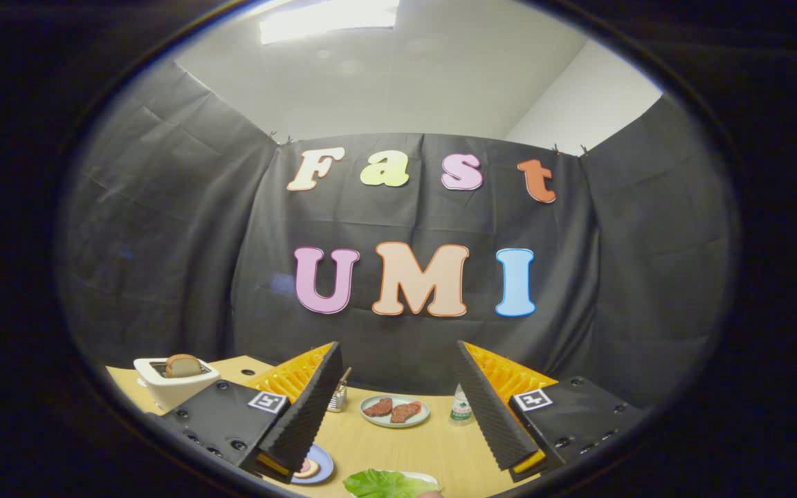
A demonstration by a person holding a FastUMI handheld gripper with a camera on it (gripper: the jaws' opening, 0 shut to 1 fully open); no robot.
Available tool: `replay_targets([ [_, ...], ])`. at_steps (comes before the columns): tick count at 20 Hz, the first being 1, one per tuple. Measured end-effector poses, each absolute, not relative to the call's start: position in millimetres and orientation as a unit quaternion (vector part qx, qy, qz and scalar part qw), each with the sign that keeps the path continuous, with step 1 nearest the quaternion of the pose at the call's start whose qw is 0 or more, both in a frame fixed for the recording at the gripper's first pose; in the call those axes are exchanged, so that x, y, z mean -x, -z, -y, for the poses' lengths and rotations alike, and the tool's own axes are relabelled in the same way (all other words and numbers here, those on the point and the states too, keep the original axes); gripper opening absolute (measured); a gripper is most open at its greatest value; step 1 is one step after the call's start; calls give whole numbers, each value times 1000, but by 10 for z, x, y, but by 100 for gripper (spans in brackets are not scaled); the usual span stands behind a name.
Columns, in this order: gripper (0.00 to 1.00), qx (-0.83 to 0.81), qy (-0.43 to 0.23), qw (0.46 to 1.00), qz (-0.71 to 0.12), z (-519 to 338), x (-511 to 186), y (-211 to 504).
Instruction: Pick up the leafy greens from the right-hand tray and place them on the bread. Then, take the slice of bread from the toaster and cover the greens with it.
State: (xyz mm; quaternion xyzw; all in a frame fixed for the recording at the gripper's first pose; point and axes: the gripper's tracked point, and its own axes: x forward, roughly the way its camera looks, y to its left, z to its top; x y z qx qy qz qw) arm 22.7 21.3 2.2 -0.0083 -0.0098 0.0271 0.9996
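My gripper (398,401) is held above the wooden table with its fingers wide open and nothing between them. The leafy greens (388,483) lie on a pale tray below and between the fingertips, partly cut off. A white toaster (171,384) stands beyond the left finger (305,415), with a slice of bread (182,365) poking out of its slot. A blue plate (319,467) with a round piece of food on it peeks out from under the left finger; most of it is hidden.
A pale green plate (394,411) with two reddish meat slices sits ahead between the fingers. A small metal grater (337,398) stands by the left finger, and a green-labelled bottle (461,407) by the right finger. The black cloth wall closes the table's far side.
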Motion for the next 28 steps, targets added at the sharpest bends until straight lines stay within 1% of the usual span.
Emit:
replay_targets([
  [7, 100, -3, -16, 1000, 14, -28, -221, 12],
  [9, 100, 8, -22, 1000, 3, 15, -233, 125],
  [14, 100, 57, -96, 992, -57, -73, -300, 506],
  [17, 100, 92, -155, 977, -112, -153, -289, 918],
  [21, 100, 123, -217, 953, -171, -197, -267, 1396],
  [28, 99, 171, -293, 907, -249, -226, -249, 2124],
])
